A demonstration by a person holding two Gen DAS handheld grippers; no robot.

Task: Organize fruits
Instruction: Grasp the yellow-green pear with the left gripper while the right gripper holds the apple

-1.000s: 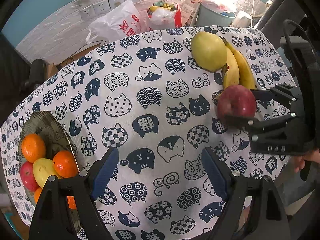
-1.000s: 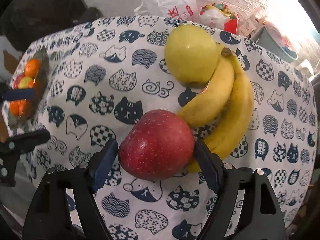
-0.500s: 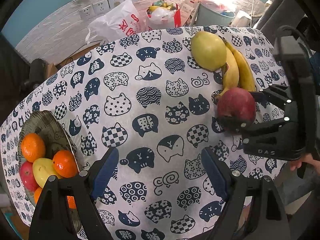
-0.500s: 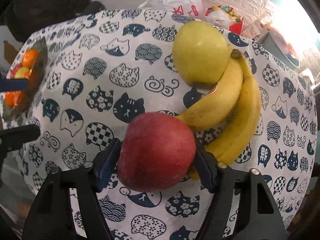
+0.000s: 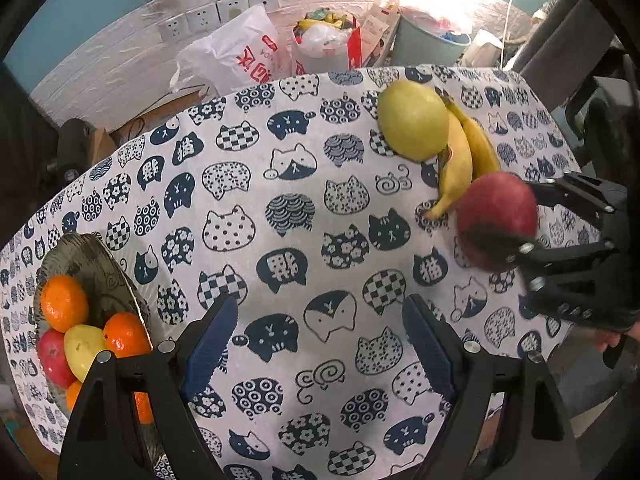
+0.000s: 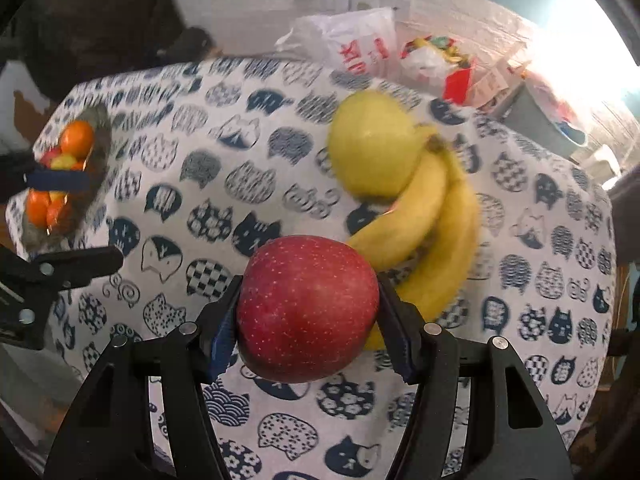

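My right gripper (image 6: 308,320) clamped the apple (image 6: 308,308), now lifted off the cloth (image 5: 280,184); bananas (image 6: 436,232) crowded just behind; left gripper (image 5: 320,344) gaped empty.

In the right wrist view the two yellow bananas (image 6: 436,216) and the round yellow-green fruit (image 6: 372,148) are motion-blurred. The dark glass fruit bowl (image 5: 100,276) is partly hidden behind the left gripper (image 5: 320,344).

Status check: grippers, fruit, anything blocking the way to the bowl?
Right gripper clamped on red apple. Left gripper open, empty. Bowl at far end, part full. Cloth between them bare; bananas behind.
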